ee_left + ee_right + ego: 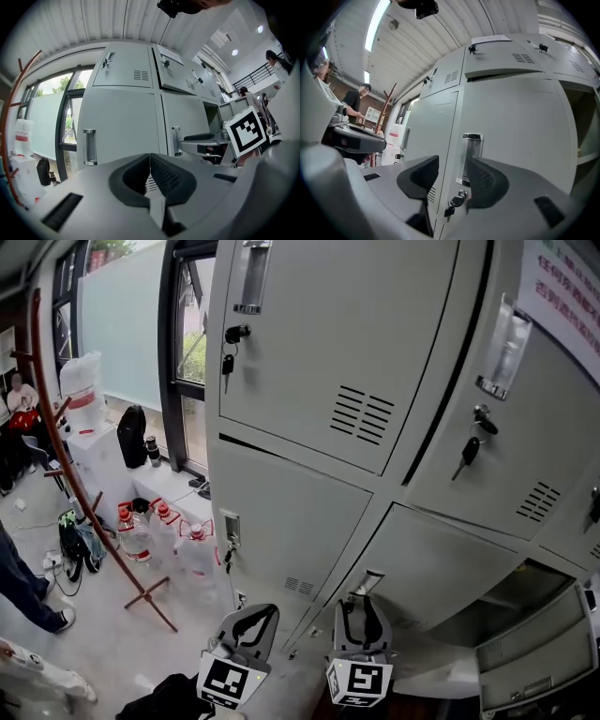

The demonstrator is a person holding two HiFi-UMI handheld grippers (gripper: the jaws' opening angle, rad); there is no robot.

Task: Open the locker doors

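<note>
Head view: the left gripper (261,617) and right gripper (362,611) hang low before the lower locker doors (291,521). Left gripper view: its fingers (165,174) are pressed together on nothing, short of a door handle (90,146). Right gripper view: its fingers (488,180) stand well apart and empty, with a chrome handle (471,157) and keyed lock (457,200) between them, untouched.

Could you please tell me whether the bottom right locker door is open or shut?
Open: the locker door hangs outward, exposing the dark compartment.
</note>
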